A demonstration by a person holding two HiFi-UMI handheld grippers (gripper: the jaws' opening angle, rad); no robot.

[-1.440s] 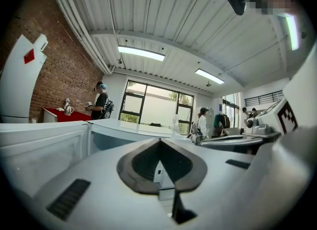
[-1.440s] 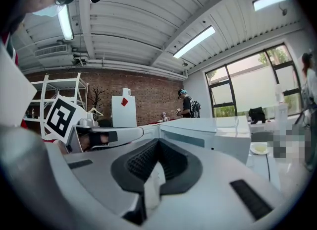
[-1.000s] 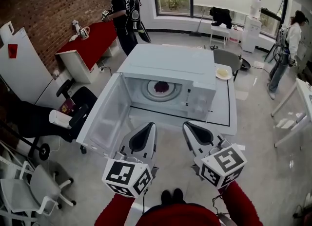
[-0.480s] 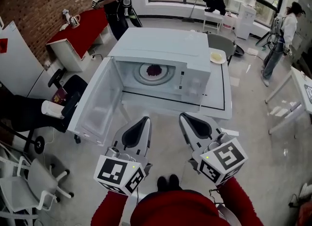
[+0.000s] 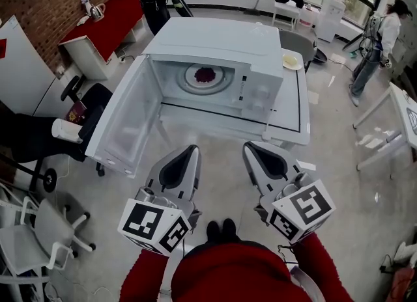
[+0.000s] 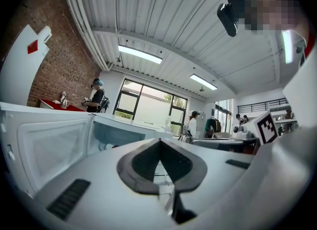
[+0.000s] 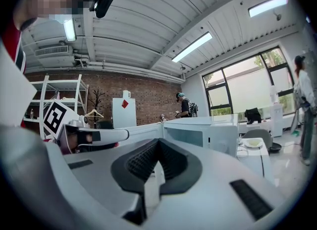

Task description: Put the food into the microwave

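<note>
- Head view: the microwave (image 5: 215,43) stands on the white tabletop (image 5: 293,122) with its door (image 5: 124,125) swung wide to the left. And there it is: a helping of dark red food (image 5: 205,74) on the round plate (image 5: 189,81) in the middle of the cavity.
- So the main job looks done to me, with the food inside. What's left, I'd judge, is shutting that door.
- One more container: a small plate (image 5: 285,65) with something pale yellow on it sits on the tabletop just right of the microwave, outside it. I can't tell whether it belongs to the job.
- The left gripper (image 5: 189,153) and right gripper (image 5: 253,151) hover side by side over the floor. They are short of the tabletop's near edge, both aimed at the microwave and well apart from the food.
- Left gripper view: its fingers are pressed together with nothing between them (image 6: 159,142). Beyond them the open door fills the left of the frame, with the cavity (image 6: 119,135) behind it. The food can't be seen from this low angle.
- Right gripper view: fingers closed here too, and empty (image 7: 158,142). The microwave body (image 7: 203,135) is ahead, and the small plate (image 7: 253,143) sits off to its right on the tabletop.
</note>
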